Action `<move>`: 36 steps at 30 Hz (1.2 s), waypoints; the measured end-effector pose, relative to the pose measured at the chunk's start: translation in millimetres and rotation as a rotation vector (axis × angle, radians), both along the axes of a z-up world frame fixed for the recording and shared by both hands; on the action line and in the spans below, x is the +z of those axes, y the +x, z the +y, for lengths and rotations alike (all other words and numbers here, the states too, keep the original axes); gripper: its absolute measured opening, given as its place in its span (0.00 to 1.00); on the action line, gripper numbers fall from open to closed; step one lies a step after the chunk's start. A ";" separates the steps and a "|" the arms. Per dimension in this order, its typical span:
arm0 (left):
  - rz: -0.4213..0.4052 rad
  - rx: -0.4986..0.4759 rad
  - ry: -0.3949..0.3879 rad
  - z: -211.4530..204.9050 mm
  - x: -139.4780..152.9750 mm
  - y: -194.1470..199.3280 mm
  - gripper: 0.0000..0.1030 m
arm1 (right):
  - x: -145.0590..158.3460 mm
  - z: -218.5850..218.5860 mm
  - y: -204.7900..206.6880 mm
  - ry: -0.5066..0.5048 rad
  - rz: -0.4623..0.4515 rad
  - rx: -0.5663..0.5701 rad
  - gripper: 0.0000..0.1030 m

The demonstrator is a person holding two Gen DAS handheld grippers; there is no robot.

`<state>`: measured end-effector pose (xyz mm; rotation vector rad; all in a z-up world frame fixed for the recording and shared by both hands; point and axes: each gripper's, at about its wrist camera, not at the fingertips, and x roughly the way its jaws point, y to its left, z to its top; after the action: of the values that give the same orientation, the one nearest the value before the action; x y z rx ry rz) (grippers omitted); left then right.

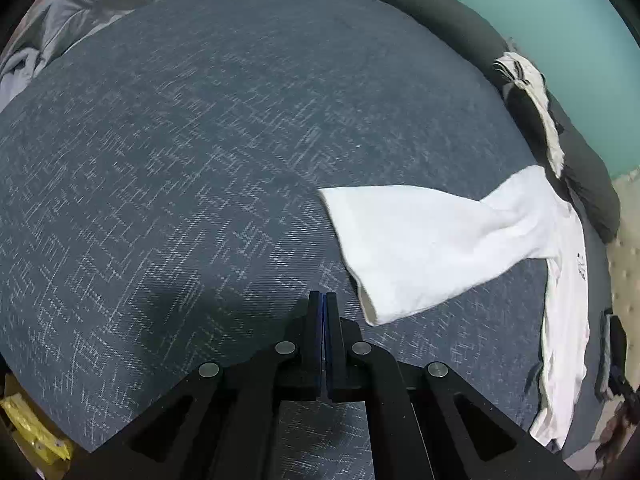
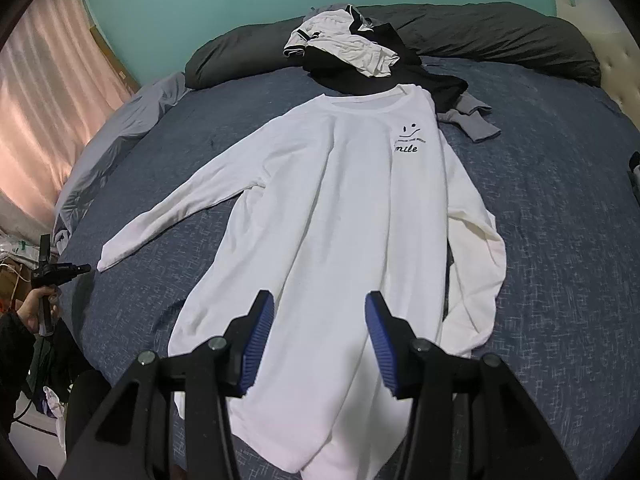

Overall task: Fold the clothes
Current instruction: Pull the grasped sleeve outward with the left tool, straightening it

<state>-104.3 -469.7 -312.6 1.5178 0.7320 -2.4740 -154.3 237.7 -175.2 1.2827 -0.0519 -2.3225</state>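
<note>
A white long-sleeved shirt (image 2: 332, 208) lies flat and face up on the blue bed, collar at the far end, with a black smile print (image 2: 408, 140) on the chest. One sleeve (image 2: 168, 216) stretches out to the left. The other sleeve (image 2: 476, 264) bends down along the shirt's side. My right gripper (image 2: 320, 320) is open above the shirt's lower part, with nothing between its blue pads (image 2: 260, 332). In the left wrist view, my left gripper (image 1: 324, 300) is shut and empty just left of the outstretched sleeve's cuff (image 1: 372, 304).
A heap of black, white and grey clothes (image 2: 352, 56) lies beyond the collar, against a dark bolster (image 2: 500, 32). A grey quilt (image 2: 112, 144) hangs off the bed's left side. A hand (image 2: 38, 308) holds a black device at the bed's left edge. Pink curtains hang at the left.
</note>
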 end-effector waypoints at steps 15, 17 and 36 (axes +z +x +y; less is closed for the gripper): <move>0.017 0.083 0.060 -22.0 -23.7 -52.8 0.10 | -11.1 8.6 -2.7 0.039 -0.022 -0.016 0.47; 0.026 0.095 0.068 -25.3 -27.0 -57.3 0.11 | -13.5 10.0 -4.9 0.038 -0.028 -0.024 0.47; 0.178 0.089 -0.040 -43.1 21.7 -37.4 0.01 | -21.7 3.5 -12.3 0.002 -0.046 -0.032 0.47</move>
<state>-141.6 -512.8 -290.9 1.2349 0.7545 -2.5642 -166.6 241.2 -196.9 1.3459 -0.0861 -2.3208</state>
